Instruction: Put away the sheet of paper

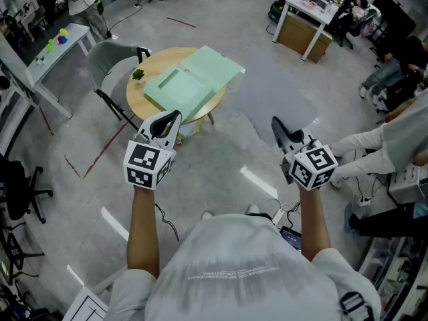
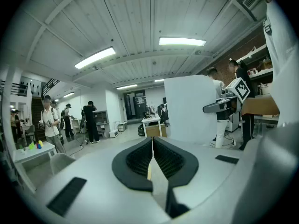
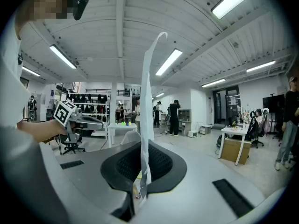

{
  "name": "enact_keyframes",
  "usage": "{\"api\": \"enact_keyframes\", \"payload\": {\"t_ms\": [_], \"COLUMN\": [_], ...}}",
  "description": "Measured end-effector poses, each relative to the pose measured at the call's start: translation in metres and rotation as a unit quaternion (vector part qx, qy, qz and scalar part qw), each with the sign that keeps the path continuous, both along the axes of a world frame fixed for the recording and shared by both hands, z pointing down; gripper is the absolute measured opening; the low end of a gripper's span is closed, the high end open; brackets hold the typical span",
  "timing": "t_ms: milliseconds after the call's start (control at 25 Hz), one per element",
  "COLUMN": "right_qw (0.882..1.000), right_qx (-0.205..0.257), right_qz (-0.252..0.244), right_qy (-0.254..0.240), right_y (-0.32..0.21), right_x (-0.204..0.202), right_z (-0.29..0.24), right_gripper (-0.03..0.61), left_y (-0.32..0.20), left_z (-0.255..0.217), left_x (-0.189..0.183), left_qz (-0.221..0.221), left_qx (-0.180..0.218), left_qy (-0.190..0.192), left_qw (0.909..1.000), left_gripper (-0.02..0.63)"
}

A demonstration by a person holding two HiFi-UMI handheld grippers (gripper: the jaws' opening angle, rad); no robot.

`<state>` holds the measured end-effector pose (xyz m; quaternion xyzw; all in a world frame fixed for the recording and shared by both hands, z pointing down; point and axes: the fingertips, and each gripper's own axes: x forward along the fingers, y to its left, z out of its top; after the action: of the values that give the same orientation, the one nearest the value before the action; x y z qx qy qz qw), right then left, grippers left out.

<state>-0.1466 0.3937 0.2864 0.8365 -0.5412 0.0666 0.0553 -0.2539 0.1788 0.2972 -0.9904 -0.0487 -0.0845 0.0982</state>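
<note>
The sheet of paper (image 1: 271, 89) stands upright in the air, pinched at its lower edge by my right gripper (image 1: 276, 123), which is shut on it. In the right gripper view the sheet (image 3: 145, 101) shows edge-on, rising from between the jaws and curling at the top. My left gripper (image 1: 175, 116) hangs apart from it, shut with nothing between its jaws (image 2: 152, 141). From the left gripper view the sheet (image 2: 189, 108) is a white rectangle beside the right gripper (image 2: 224, 105). An open pale green folder (image 1: 190, 82) lies on the round wooden table (image 1: 137, 102) ahead.
A small potted plant (image 1: 138, 75) sits on the table's left edge, with a grey chair (image 1: 110, 62) beside it. A white desk (image 1: 57, 45) stands far left and another desk (image 1: 304, 22) at the back right. A person's sleeve (image 1: 378, 146) reaches in at the right. Cables (image 1: 281, 209) lie on the floor.
</note>
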Motion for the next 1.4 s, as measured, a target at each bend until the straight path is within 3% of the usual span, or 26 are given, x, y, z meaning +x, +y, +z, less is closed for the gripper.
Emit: {"api": "enact_keyframes", "payload": {"t_ms": [440, 840, 1040, 1400], "right_qw": [1.000, 0.998, 0.998, 0.993], "right_qx": [0.016, 0.032, 0.033, 0.038], "right_qz": [0.004, 0.009, -0.011, -0.069], "right_qy": [-0.021, -0.050, -0.054, -0.088], "right_y": [-0.006, -0.016, -0.028, -0.036], "right_x": [0.003, 0.059, 0.102, 0.222], "right_z": [0.008, 0.023, 0.032, 0.039], "right_gripper": [0.029, 0.029, 0.029, 0.029], "left_y": [-0.011, -0.019, -0.024, -0.009], "left_z": [0.008, 0.015, 0.018, 0.018], "left_x": [0.003, 0.029, 0.067, 0.179], "left_qz": [0.004, -0.012, -0.028, -0.057], "left_qx": [-0.009, -0.001, -0.006, 0.000], "left_qy": [-0.009, -0.031, -0.041, -0.061], "left_qw": [0.9999, 0.9994, 0.9987, 0.9965], "left_gripper": [0.025, 0.025, 0.025, 0.025]}}
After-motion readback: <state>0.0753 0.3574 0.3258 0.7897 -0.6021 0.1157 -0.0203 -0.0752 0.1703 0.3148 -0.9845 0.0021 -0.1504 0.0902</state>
